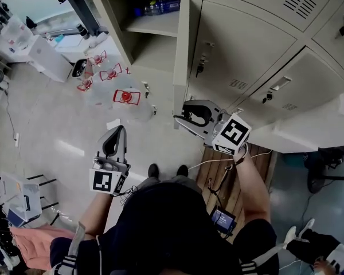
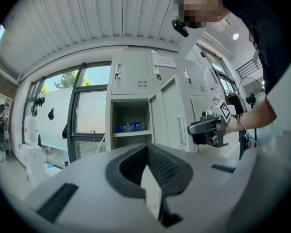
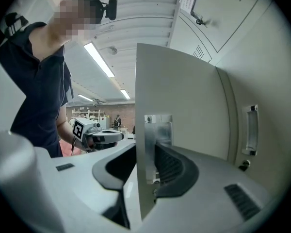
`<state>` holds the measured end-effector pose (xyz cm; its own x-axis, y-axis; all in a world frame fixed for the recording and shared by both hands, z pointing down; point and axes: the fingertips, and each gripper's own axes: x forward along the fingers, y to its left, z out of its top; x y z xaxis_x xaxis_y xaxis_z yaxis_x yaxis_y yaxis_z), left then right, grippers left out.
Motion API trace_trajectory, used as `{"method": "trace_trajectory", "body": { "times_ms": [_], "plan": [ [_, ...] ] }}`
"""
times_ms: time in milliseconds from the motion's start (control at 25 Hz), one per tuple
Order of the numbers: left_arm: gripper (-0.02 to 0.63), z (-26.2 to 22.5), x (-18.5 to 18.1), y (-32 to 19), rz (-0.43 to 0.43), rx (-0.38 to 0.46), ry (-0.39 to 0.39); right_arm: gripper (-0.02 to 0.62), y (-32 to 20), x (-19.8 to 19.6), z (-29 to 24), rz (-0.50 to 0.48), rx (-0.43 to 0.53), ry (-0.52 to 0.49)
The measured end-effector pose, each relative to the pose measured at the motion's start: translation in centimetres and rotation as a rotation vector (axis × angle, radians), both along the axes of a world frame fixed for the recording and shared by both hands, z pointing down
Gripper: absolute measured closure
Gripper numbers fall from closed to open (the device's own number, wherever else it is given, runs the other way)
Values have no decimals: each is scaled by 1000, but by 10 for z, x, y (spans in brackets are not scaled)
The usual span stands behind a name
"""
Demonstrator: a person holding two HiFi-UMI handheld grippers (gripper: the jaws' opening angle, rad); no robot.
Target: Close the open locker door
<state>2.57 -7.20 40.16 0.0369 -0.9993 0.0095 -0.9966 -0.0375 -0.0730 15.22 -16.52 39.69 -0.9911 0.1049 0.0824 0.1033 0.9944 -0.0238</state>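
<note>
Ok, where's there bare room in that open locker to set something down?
Below the shelf the lower compartment looks bare. Plastic bottles fill the shelf's back; its front strip is free. Left of the locker, clear plastic containers crowd the floor.

**Desk:** What stands in the way of your right tool?

**Field:** The locker door, swung out edge-on. Its edge fills the gap between that tool's jaws, and closed lockers wall off the right.

**Desk:** And on the left?

**Field:** The floor ahead of your left tool lies open up to clear plastic bags heaped near the door's foot. Behind them the compartment gapes; bottles crowd its shelf, with room underneath.
</note>
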Motion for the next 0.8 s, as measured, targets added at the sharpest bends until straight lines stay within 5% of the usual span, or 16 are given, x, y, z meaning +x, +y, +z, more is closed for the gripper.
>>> {"method": "trace_trajectory", "body": {
  "times_ms": [520,800],
  "plan": [
    [604,4,-27,3,-102,-29,-41,477,4,-29,1,86,23,15],
    [604,-7,-66,-1,-58,3,-40,480,8,-66,0,165,31,23]
  ]
}}
